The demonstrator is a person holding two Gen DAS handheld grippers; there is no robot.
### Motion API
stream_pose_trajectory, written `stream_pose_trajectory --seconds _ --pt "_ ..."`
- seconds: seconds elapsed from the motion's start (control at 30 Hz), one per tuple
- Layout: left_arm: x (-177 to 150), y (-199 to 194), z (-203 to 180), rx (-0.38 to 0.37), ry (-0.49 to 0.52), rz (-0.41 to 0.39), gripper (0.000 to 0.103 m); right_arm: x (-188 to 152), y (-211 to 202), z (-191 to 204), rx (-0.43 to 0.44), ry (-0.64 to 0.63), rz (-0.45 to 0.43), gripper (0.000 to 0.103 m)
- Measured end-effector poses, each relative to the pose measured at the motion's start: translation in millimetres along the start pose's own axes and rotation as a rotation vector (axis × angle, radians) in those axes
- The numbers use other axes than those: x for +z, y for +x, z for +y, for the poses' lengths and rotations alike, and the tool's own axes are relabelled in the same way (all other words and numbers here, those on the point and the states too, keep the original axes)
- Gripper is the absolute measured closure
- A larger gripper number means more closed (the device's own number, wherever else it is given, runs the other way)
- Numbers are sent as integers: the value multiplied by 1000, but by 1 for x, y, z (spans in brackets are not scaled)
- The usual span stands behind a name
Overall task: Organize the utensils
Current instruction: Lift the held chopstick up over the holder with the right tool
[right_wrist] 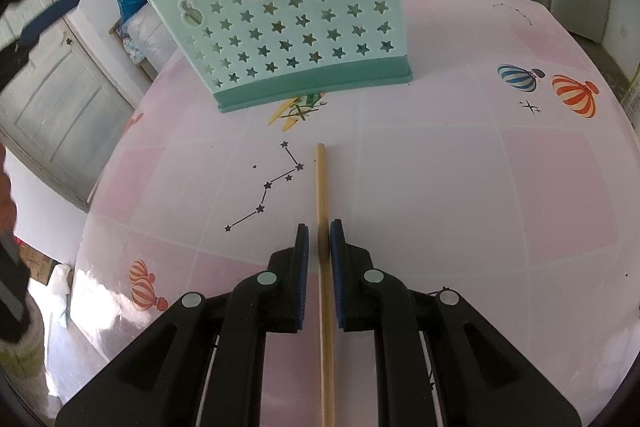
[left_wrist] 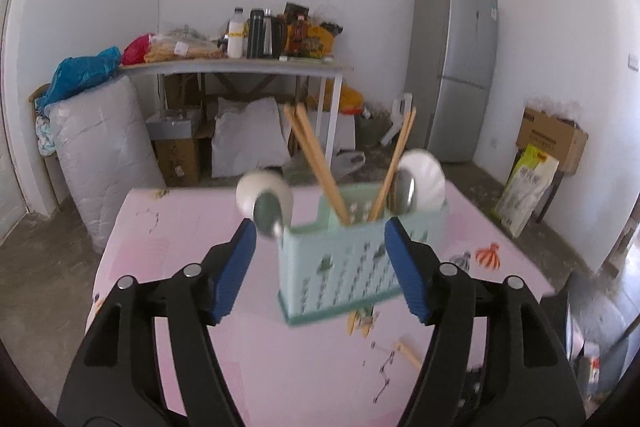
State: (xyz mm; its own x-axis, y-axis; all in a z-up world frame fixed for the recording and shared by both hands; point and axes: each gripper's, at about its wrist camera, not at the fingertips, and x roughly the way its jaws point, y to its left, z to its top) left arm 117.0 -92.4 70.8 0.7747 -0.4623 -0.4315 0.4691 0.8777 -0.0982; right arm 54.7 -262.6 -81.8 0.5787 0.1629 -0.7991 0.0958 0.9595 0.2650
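- A mint-green perforated plastic utensil holder (right_wrist: pixel 288 27) stood upright, holding wooden chopsticks (left_wrist: pixel 316 163) and white-handled metal spoons (left_wrist: pixel 416 183).
- One loose wooden chopstick (right_wrist: pixel 322 211) lay flat on the tabletop (right_wrist: pixel 460 187).

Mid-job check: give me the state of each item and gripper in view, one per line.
Left gripper: open, holding nothing.
Right gripper: jaws narrow, astride the single chopstick; contact unclear.
Single chopstick: lying flat on the table.
Utensil holder: upright on the table.
Chopsticks in holder: standing, leaning apart.
Left spoon: at the holder's left end, bowl up.
Right spoon: in the holder, bowl up.
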Motion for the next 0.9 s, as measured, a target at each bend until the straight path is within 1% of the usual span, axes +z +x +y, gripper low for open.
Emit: stream_pose_trajectory --seconds 0.17,0.3,0.4,0.53,0.6,0.7,0.8,0.83,0.9 --pt "-31 5 3 26 14 97 36 1 0 1 3 -3 7 90" --pt "-51 12 10 74 8 165 33 4 2 3 -3 -11 18 90" --pt "-68 20 14 119 14 230 32 7 4 6 -16 -23 23 90" --pt "-81 28 20 153 15 291 30 11 8 14 -39 -55 30 90" --pt "-85 30 22 160 16 311 30 13 10 18 -51 -76 37 90" --pt "-90 36 22 191 36 341 28 16 12 21 -55 -98 48 90" --pt "-96 47 19 212 55 391 27 20 12 15 -25 -86 65 91" --pt "-100 51 19 209 61 419 26 22 12 8 14 -56 77 91" --pt "-107 57 16 207 70 453 25 24 13 -2 66 -22 99 91"
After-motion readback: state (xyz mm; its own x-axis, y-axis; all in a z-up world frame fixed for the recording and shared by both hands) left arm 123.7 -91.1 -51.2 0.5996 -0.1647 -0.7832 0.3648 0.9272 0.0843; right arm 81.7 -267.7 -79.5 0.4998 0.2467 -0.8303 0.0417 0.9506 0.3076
